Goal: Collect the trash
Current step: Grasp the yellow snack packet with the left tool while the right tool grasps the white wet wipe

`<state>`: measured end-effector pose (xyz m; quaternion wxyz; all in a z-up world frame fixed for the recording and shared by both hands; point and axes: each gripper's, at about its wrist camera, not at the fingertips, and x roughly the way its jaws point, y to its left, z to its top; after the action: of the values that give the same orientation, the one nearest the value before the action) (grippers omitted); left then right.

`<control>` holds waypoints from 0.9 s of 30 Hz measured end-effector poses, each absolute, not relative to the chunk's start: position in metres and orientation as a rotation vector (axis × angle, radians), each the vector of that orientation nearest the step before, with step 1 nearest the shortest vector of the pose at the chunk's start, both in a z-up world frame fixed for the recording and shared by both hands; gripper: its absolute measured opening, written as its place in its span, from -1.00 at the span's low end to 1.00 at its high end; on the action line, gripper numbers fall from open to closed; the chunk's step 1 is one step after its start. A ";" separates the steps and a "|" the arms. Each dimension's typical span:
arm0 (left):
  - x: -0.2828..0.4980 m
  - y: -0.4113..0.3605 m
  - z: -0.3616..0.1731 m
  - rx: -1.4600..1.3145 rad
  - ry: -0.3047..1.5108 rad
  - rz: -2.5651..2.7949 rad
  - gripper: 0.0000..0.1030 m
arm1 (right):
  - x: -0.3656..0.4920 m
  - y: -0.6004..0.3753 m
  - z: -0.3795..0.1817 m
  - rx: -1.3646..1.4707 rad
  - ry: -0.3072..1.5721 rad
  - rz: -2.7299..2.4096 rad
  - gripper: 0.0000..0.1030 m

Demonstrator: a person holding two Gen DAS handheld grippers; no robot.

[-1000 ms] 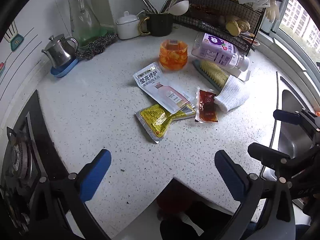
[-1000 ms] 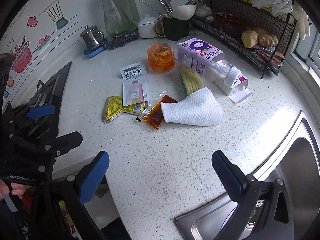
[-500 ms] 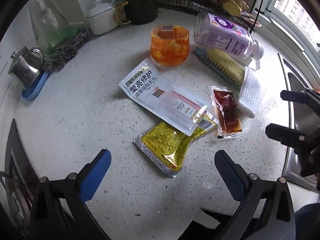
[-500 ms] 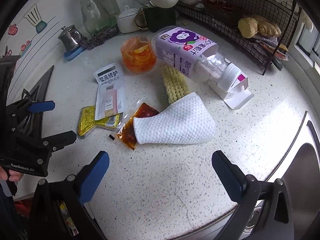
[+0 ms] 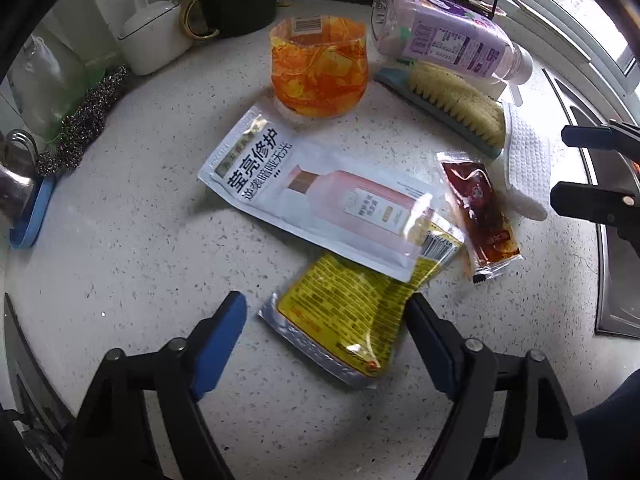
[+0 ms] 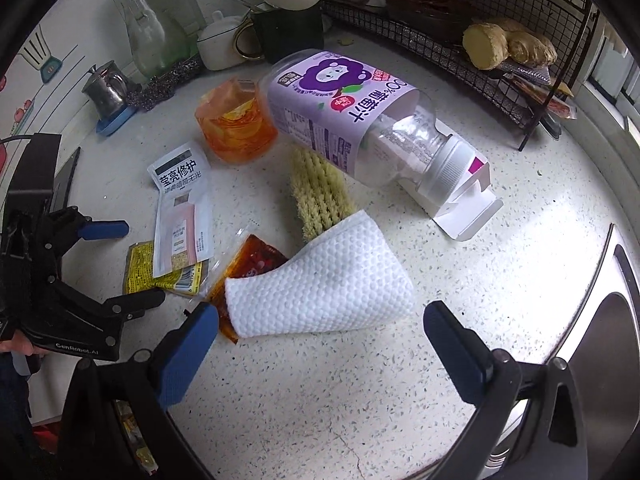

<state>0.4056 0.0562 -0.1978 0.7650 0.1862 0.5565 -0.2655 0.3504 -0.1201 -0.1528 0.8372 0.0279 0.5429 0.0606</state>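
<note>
1. Down at the near edge of the speckled counter (image 5: 120,240), the left gripper (image 5: 326,328) points steeply downward with its jaws closing; the yellow sachet (image 5: 344,312) lies between the blue pads (image 5: 218,336), which do not press on it yet.
2. Just beside it, the right gripper (image 6: 320,340) hangs with its jaws spread wide, holding nothing, over the near end of the white paper towel (image 6: 320,288).
3. Lying across the far end of the yellow sachet is a white shampoo pouch (image 5: 320,200).
4. Right of the yellow sachet sits a red sauce packet (image 5: 480,216), its far end tucked under the paper towel.
5. Beyond the yellow sachet, a scrub brush (image 5: 452,100) lies bristles up, the towel draped over one end.
6. Farther off stand an orange cup (image 5: 320,68) and a purple-labelled bottle (image 6: 340,112) lying on its side.
7. Farthest from the yellow sachet, at the wall, are a dark mug (image 6: 288,28) of utensils and a wire rack (image 6: 460,20).
</note>
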 end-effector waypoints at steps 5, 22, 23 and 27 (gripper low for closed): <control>0.393 0.047 -0.193 0.429 1.218 -0.604 0.10 | 0.347 -0.129 -0.155 0.064 1.151 0.126 0.99; 0.346 0.070 -0.160 0.176 1.222 -0.369 0.02 | 0.365 -0.133 -0.164 0.036 1.191 0.276 0.99; 0.344 0.072 -0.158 0.172 1.219 -0.352 0.02 | 0.367 -0.132 -0.166 0.040 1.202 0.284 0.99; 0.334 0.078 -0.151 0.150 1.210 -0.304 0.02 | 0.369 -0.131 -0.172 0.004 1.209 0.294 0.63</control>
<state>0.3345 0.0777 -0.1512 0.8089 0.0703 0.5662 -0.1420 0.3686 -0.1310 -0.1719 0.8126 0.0019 0.5664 0.1378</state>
